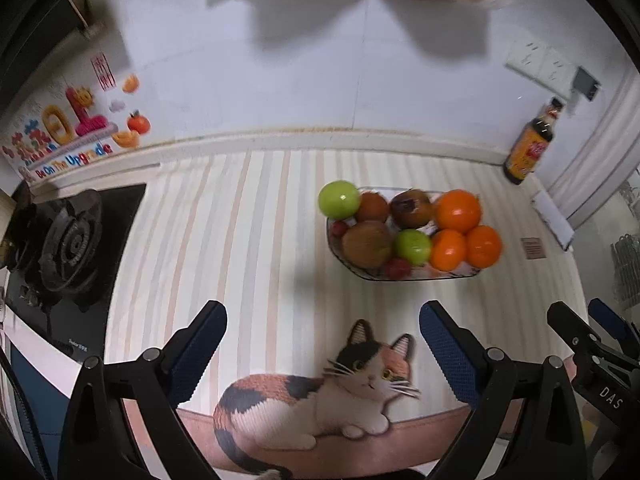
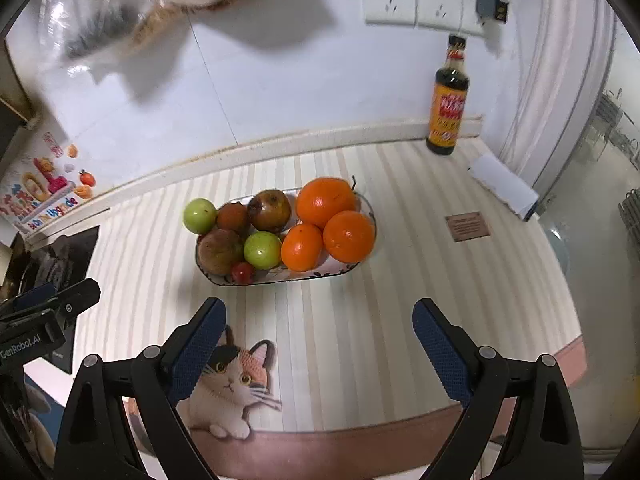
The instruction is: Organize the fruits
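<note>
Main risk: the green apple (image 1: 338, 199) is perching on the dish's (image 1: 420, 276) far-left rim and could roll off onto the striped surface (image 1: 248, 240) if nudged. The dish is holding three oranges (image 1: 457, 210), brownish fruits and small red ones, sitting mid-surface. Left tongs (image 1: 322, 346) and right tongs (image 2: 319, 344) are gaping wide, empty, hovering near the cat mat (image 1: 320, 396).

"DAS" — right gripper (image 1: 600, 360); "GenRobot.AI" — left gripper (image 2: 32, 344); "Upgrade" — wall sticker (image 1: 68, 136)
</note>
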